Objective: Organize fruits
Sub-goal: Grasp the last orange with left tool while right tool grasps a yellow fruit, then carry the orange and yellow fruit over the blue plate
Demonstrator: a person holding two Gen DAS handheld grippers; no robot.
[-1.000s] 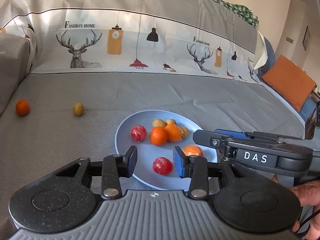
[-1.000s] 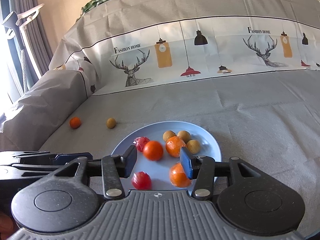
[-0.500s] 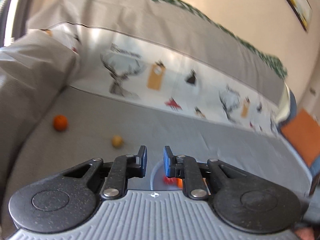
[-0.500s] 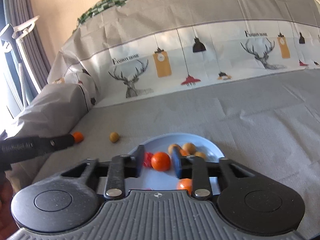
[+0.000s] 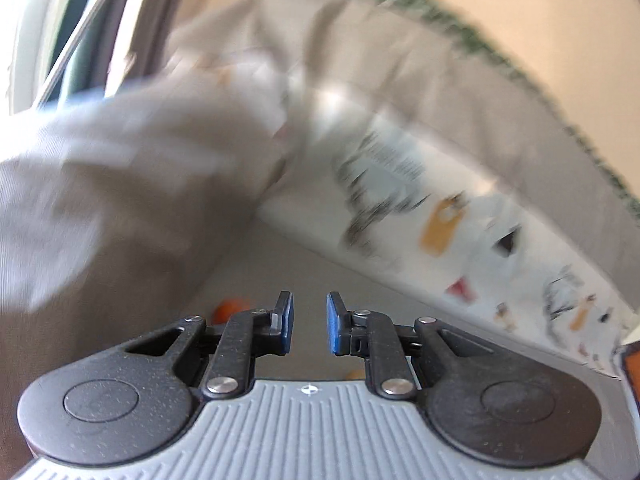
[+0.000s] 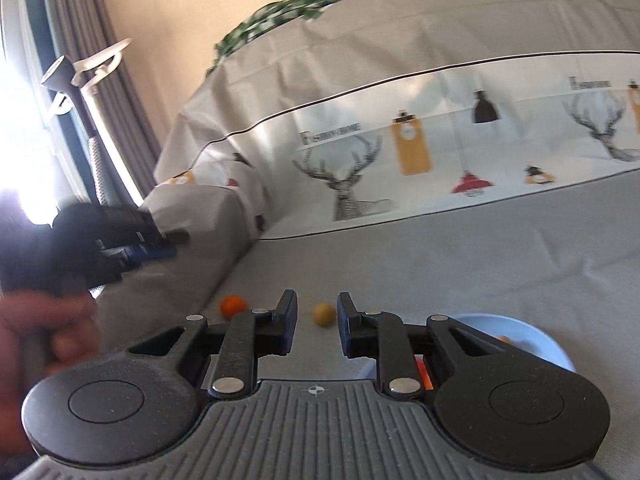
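Orange fruit [image 6: 233, 305] and yellow one [image 6: 323, 313] remain loose; both tongs [image 5: 307, 328] [image 6: 317, 330] just narrowed empty, leaving the plate [image 6: 532, 332].

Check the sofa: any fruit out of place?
Yes. Two fruits lie loose on the grey sofa cover, away from the blue plate: a small orange near the armrest and a yellowish-brown fruit beside it. The plate holds other fruit, mostly hidden.
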